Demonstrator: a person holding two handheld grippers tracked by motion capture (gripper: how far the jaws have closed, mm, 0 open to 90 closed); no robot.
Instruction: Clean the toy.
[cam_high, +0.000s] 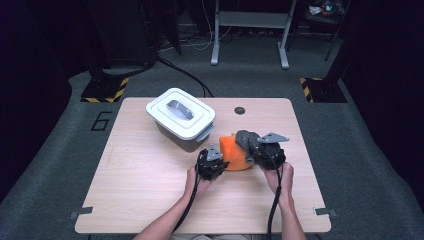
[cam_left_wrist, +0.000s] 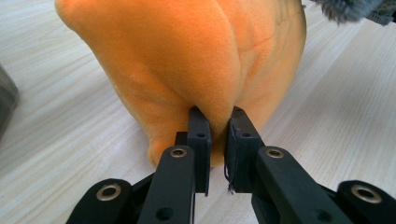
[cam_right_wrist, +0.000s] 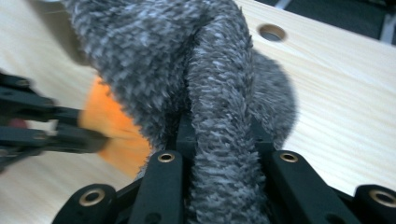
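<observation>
An orange plush piece (cam_high: 234, 152) sits on the wooden table (cam_high: 150, 190), between my two grippers. My left gripper (cam_high: 212, 162) is shut on a fold of this orange plush (cam_left_wrist: 187, 70) at its lower edge; the two jaws pinch the fabric between them. A fuzzy grey fabric piece (cam_high: 246, 137) lies over the orange one's top right. My right gripper (cam_high: 260, 150) is shut on a thick fold of the grey fabric (cam_right_wrist: 219, 93), which bulges up between the jaws. The left gripper's jaws (cam_right_wrist: 56, 130) show blurred beside the orange plush (cam_right_wrist: 116, 130).
A white lidded bin (cam_high: 181, 117) with a grey handle stands at the table's back left, close behind the orange plush. A round hole (cam_high: 240, 110) is in the table near its far edge. Bare wood lies at the left and front.
</observation>
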